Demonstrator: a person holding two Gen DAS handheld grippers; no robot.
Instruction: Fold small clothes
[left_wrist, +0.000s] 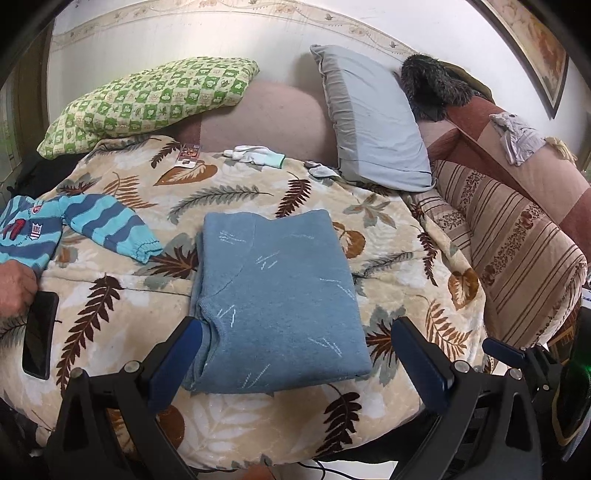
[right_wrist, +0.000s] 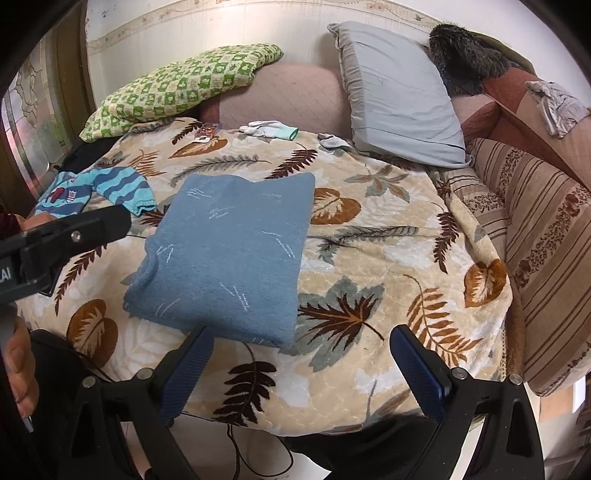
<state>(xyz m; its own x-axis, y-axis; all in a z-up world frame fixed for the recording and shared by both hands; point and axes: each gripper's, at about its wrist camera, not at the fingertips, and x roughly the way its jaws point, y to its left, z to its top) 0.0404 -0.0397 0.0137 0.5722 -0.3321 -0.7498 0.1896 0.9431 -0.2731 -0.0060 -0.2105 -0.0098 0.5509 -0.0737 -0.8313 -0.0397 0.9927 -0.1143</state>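
A grey-blue knitted garment (left_wrist: 275, 299) (right_wrist: 229, 254) lies folded into a neat rectangle on the leaf-patterned blanket (left_wrist: 399, 258) (right_wrist: 369, 258). My left gripper (left_wrist: 297, 339) is open just in front of the garment's near edge, its fingers straddling that edge without holding it. My right gripper (right_wrist: 301, 350) is open too, low at the blanket's near edge, right of the garment's near corner. A blue striped child's sweater (left_wrist: 70, 225) (right_wrist: 99, 188) lies spread at the far left. The left gripper's black body (right_wrist: 55, 247) shows in the right wrist view.
A hand (left_wrist: 14, 288) rests by a black phone (left_wrist: 38, 332) at the left. White gloves (left_wrist: 258, 153) (right_wrist: 269, 129) and small socks (left_wrist: 321, 170) lie at the back. A green checked pillow (left_wrist: 147, 99), a grey pillow (left_wrist: 373, 118) and a striped sofa arm (left_wrist: 517, 251) border the blanket.
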